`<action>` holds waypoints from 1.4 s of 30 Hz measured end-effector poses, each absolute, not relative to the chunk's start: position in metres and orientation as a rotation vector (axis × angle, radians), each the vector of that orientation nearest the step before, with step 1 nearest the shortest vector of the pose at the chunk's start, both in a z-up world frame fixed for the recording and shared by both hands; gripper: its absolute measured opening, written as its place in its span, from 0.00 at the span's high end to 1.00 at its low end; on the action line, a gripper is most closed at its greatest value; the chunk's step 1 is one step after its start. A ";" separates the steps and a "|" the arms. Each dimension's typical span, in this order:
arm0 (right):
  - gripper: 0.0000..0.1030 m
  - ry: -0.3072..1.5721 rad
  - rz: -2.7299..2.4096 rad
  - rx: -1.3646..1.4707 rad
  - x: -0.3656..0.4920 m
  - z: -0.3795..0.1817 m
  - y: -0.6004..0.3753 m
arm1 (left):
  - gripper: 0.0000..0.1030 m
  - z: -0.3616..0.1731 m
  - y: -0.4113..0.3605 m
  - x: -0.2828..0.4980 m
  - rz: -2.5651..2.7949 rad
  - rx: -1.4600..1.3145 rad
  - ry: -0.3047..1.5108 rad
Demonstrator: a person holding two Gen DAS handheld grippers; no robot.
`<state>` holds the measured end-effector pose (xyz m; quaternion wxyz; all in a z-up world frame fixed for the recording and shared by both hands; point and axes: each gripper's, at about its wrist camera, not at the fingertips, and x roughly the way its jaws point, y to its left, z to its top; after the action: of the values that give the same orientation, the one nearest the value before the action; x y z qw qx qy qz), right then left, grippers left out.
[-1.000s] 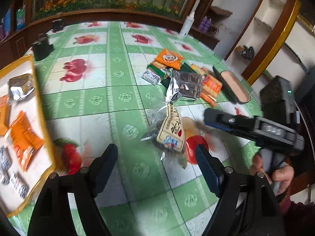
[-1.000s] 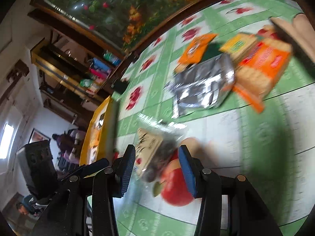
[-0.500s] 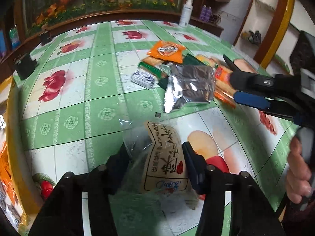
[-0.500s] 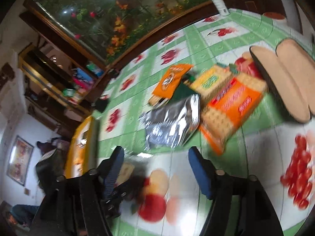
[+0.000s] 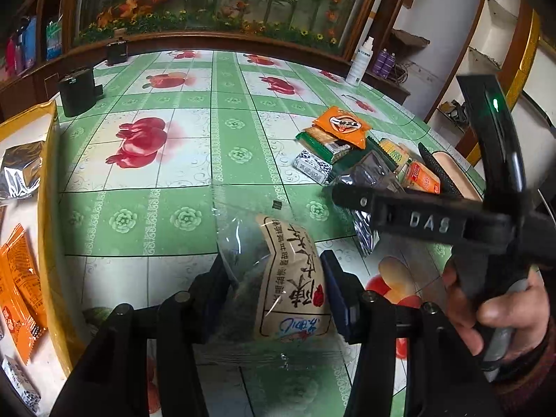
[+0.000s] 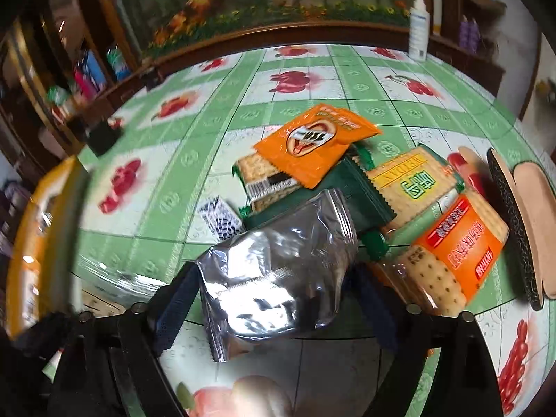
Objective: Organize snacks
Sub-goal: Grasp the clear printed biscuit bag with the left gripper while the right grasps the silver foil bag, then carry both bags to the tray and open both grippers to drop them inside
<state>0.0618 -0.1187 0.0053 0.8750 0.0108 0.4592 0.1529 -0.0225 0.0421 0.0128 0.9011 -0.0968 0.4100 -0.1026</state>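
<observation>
1. Left gripper (image 5: pixel 276 279) clamped on a clear snack bag with a beige printed label (image 5: pixel 292 285); both fingers pressed into the bag's sides, bag sticking out forward past the tips.
2. Bag held over the green-and-white fruit-print tablecloth (image 5: pixel 194 160); contact with the cloth can't be judged.
3. Left of the left gripper: yellow-rimmed tray (image 5: pixel 48 187), holding a silver pouch (image 5: pixel 21 173) at its far end and an orange packet (image 5: pixel 19 288) nearer.
4. Ahead and right of the left gripper: right gripper's black body (image 5: pixel 434 220), gripped by a hand (image 5: pixel 500 309), reaching in over the snack pile.
5. Right gripper (image 6: pixel 274 299) spread wide around a silver foil pouch (image 6: pixel 278 271); fingers flank it on both sides, pad contact not clear, so no firm grasp visible.
6. Just ahead of the right gripper: orange packet with round logo (image 6: pixel 312 142) lying on top of a cracker pack (image 6: pixel 264 180), dark green packet (image 6: pixel 333 194) beneath, small black-and-white patterned packet (image 6: pixel 222 220) ahead-left.
7. Ahead-right: yellow-green cracker pack (image 6: pixel 413 184) and orange cracker pack (image 6: pixel 455 253), touching each other; a brush (image 6: pixel 521 222) further right.
</observation>
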 end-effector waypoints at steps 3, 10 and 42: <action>0.25 0.927 0.353 0.025 0.057 0.005 -0.127 | 0.52 0.015 0.044 -0.024 -0.198 -0.201 0.834; 0.30 0.860 0.405 0.094 0.046 0.019 -0.137 | 0.54 0.020 0.046 -0.030 -0.194 -0.194 0.797; 0.30 0.668 0.540 0.102 0.018 0.052 -0.117 | 0.66 0.068 0.096 -0.073 -0.219 -0.328 0.732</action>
<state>0.0179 -0.1169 0.0520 0.9080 0.0494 0.3237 0.2614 -0.0734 0.0962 0.0683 0.9149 -0.1591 0.3555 -0.1065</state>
